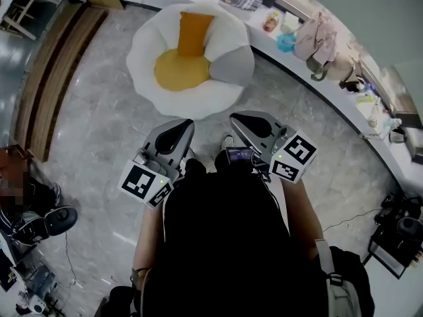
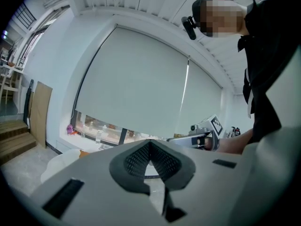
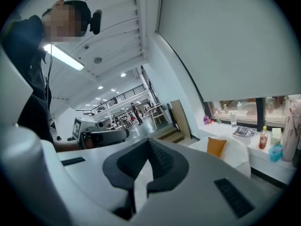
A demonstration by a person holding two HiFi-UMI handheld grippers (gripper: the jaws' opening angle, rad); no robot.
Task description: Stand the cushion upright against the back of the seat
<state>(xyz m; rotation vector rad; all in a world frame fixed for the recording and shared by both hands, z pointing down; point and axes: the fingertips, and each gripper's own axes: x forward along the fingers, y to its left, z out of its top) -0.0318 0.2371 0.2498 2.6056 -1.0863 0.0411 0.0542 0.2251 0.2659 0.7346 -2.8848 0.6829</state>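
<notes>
An orange cushion (image 1: 194, 33) stands upright against the back of a white petal-shaped seat (image 1: 149, 45). Below it lies the round yellow seat pad (image 1: 180, 70). A grey cushion (image 1: 231, 65) rests at the seat's right side. My left gripper (image 1: 188, 122) and right gripper (image 1: 232, 117) are held close to my chest, well short of the seat, both shut and empty. In the right gripper view the shut jaws (image 3: 149, 145) point past the cushion (image 3: 216, 146), small and far at the right. The left gripper view shows its shut jaws (image 2: 149, 145) and the seat's edge (image 2: 61, 164).
A curved white counter (image 1: 310, 78) behind the seat carries bottles, bags and a magazine (image 1: 239, 0). Wooden steps (image 1: 53, 65) run along the left. Another person's shoe (image 1: 56, 220) is at the lower left, and dark equipment (image 1: 400, 233) stands at the lower right.
</notes>
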